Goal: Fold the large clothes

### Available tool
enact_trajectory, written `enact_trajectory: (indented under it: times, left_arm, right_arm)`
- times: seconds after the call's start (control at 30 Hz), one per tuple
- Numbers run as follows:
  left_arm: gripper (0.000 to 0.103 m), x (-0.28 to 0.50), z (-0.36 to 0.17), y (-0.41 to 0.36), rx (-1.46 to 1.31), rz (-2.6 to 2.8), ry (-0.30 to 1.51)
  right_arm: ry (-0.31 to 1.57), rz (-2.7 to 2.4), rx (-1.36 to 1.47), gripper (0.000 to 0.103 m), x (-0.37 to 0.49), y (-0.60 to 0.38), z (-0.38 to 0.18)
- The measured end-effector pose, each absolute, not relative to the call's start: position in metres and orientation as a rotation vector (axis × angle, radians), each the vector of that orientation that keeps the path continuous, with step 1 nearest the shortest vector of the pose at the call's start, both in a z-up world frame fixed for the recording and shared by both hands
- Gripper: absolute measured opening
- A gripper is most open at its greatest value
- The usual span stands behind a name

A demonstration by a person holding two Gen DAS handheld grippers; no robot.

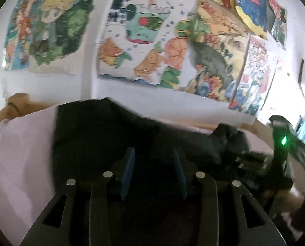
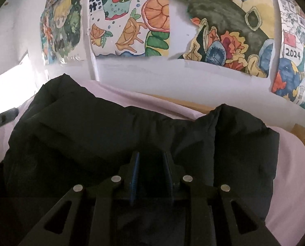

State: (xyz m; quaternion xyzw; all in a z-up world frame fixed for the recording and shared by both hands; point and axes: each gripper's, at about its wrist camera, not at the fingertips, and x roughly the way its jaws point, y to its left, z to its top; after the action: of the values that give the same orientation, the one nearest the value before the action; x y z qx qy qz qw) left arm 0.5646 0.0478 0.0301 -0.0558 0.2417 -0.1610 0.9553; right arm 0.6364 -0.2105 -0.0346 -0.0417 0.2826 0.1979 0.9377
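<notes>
A large black padded jacket (image 2: 111, 131) lies on a pale pink sheet (image 2: 292, 164); it also shows in the left wrist view (image 1: 95, 129). My left gripper (image 1: 154, 153) is open, its blue-padded fingers (image 1: 130, 164) low over the jacket with dark cloth between them. My right gripper (image 2: 151, 157) has its jaws part open over the jacket's near edge, cloth between them; whether it grips is unclear. The right gripper appears at the right of the left wrist view (image 1: 281, 143) with a green light.
A white wall with several coloured drawings (image 2: 130, 18) stands behind the bed. A wooden bed frame (image 1: 17, 102) edges the sheet at the far side. The left gripper's tip (image 2: 2, 119) shows at the left of the right wrist view.
</notes>
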Motion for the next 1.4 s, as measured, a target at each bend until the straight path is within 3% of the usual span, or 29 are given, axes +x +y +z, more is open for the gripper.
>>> enact_trajectory:
  times: [0.1,0.27,0.7,0.93,1.03,1.13,1.17,1.3,1.4]
  left_arm:
    - [0.034,0.587,0.036,0.022,-0.05,-0.3,0.515]
    - [0.034,0.639,-0.002,-0.002,0.103,-0.187,0.698]
    - [0.036,0.672,-0.077,0.012,0.101,-0.248,0.583]
    - [0.036,0.668,-0.077,0.015,0.091,-0.259,0.554]
    - [0.042,0.66,-0.065,0.019,0.055,-0.296,0.552]
    - [0.063,0.645,-0.052,0.021,0.032,-0.287,0.573]
    - [0.07,0.638,-0.048,0.022,0.035,-0.275,0.578]
    - [0.074,0.62,-0.038,0.02,0.075,-0.223,0.627]
    - [0.074,0.604,-0.029,0.025,0.075,-0.212,0.677]
  right_arm:
    - [0.575,0.406,-0.085,0.024,0.636,-0.211,-0.036]
    - [0.551,0.391,-0.121,0.023,0.634,-0.219,-0.038]
    - [0.581,0.447,-0.043,0.022,0.687,-0.223,-0.101]
    - [0.567,0.453,-0.02,0.022,0.683,-0.224,-0.108]
    - [0.535,0.467,-0.001,0.023,0.673,-0.229,-0.102]
    - [0.509,0.498,0.036,0.032,0.66,-0.236,-0.09]
    - [0.504,0.504,0.042,0.041,0.656,-0.237,-0.086]
    - [0.494,0.494,-0.003,0.076,0.637,-0.234,-0.072]
    - [0.502,0.486,-0.053,0.08,0.621,-0.231,-0.064]
